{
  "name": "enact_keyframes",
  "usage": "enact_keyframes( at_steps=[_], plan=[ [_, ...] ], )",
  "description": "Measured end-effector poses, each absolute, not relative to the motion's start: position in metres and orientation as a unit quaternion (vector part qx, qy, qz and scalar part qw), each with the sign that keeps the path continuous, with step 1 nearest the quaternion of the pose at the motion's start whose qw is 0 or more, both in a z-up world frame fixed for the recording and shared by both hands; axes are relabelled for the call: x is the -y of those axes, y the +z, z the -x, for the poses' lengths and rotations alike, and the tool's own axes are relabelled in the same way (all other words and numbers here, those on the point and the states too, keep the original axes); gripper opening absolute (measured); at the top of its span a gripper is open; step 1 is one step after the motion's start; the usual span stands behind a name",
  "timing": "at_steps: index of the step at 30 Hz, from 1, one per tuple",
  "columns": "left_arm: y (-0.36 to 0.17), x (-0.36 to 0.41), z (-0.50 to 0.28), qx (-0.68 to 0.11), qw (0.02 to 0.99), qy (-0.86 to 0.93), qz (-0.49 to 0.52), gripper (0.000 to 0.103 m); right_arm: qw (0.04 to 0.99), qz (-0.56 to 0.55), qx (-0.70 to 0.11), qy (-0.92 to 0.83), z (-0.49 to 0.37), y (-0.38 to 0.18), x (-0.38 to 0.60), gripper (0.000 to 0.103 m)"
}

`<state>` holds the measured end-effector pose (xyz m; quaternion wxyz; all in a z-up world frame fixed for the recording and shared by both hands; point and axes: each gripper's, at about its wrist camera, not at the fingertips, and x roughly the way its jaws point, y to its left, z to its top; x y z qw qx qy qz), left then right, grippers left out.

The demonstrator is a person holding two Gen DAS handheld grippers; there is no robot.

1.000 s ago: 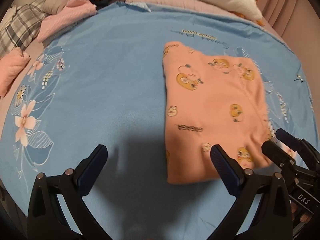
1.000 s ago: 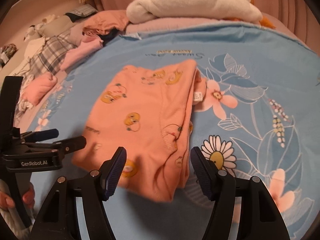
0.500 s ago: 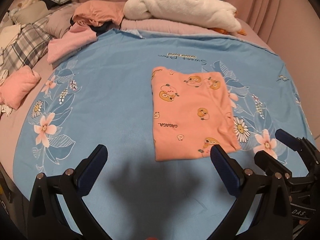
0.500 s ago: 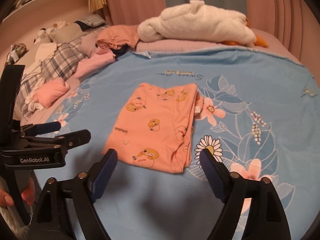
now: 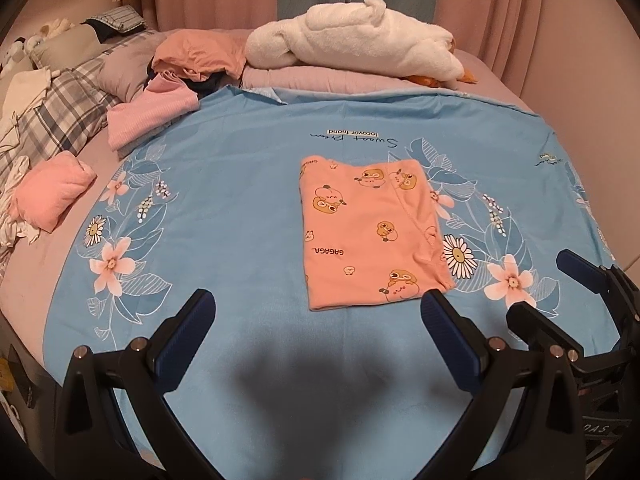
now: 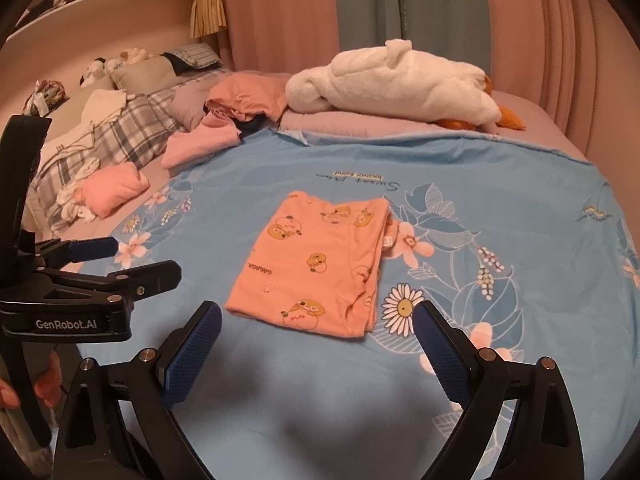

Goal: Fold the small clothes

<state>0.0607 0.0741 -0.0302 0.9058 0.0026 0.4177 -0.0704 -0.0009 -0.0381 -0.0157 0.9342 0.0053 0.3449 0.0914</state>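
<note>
Orange folded garment (image 5: 372,236) is lying flat on blue sheet (image 5: 224,200); I'm holding left gripper (image 5: 316,336) and right gripper (image 6: 316,344), just opening, gaping and empty.

A folded garment (image 5: 370,236) lies flat near the middle of a spread sheet (image 5: 224,216) on the bed, slightly toward the sheet's right edge. Beyond the sheet's far edge a plush toy (image 5: 360,46) rests on a folded blanket (image 5: 320,80). Off the far left corner sits a heap of clothes (image 5: 184,64); a rolled garment (image 5: 52,196) lies past the left edge.
</note>
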Motion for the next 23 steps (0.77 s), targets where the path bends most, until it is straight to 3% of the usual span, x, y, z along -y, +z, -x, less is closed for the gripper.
enact_keyframes(
  at_steps=[23],
  plan=[
    [-0.017, -0.074, -0.042, -0.403, 0.912, -0.075, -0.006, 0.103, 0.938, -0.002, -0.335, 0.09, 0.013, -0.01, 0.032, 0.096]
  ],
)
